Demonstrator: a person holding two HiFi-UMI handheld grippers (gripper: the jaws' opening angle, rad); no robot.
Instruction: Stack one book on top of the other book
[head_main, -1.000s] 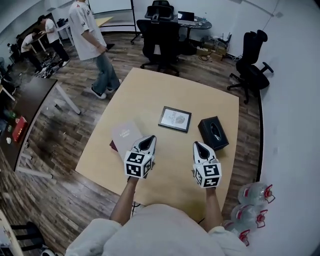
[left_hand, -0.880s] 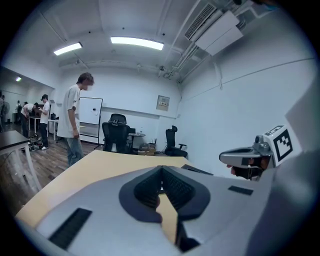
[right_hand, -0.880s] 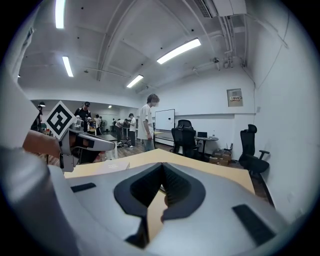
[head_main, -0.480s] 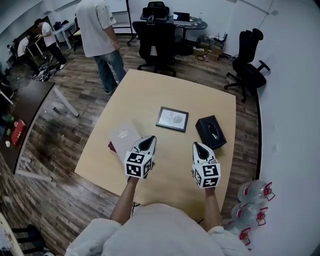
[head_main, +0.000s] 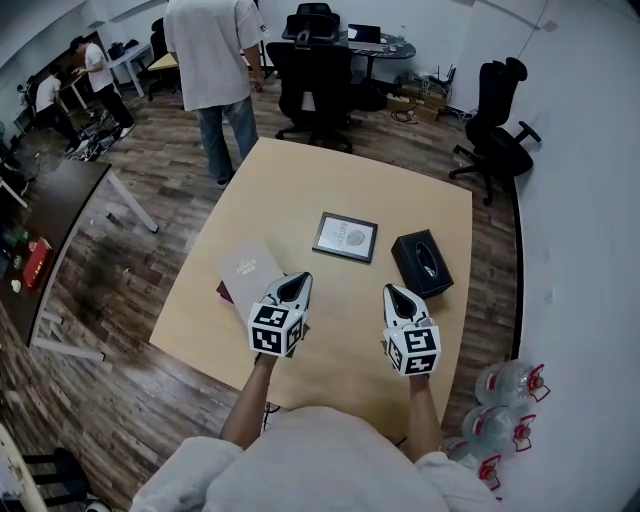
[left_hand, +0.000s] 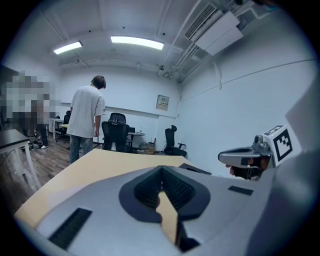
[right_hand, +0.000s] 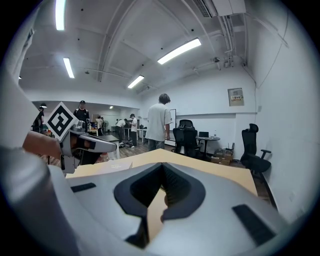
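A pale mauve book (head_main: 250, 270) lies on the table's left part, partly hidden by my left gripper (head_main: 296, 284), which hovers just to its right and is shut on nothing. A framed-looking book with a white cover and dark border (head_main: 346, 237) lies flat at the table's middle, beyond both grippers. My right gripper (head_main: 396, 295) is shut and empty, nearer the table's front right. In the left gripper view the jaws (left_hand: 161, 186) meet with only table behind them; in the right gripper view the jaws (right_hand: 162, 185) are likewise closed, and the mauve book (right_hand: 111, 167) shows at left.
A black tissue box (head_main: 425, 263) sits right of the bordered book. The light wooden table (head_main: 300, 180) is bare at the back. A person in a white shirt (head_main: 215, 60) stands at its far left corner. Office chairs (head_main: 320, 70) and water bottles (head_main: 505, 405) stand around it.
The person in the white shirt has walked closer to the table's far corner. Both grippers have stayed where they were, still shut.
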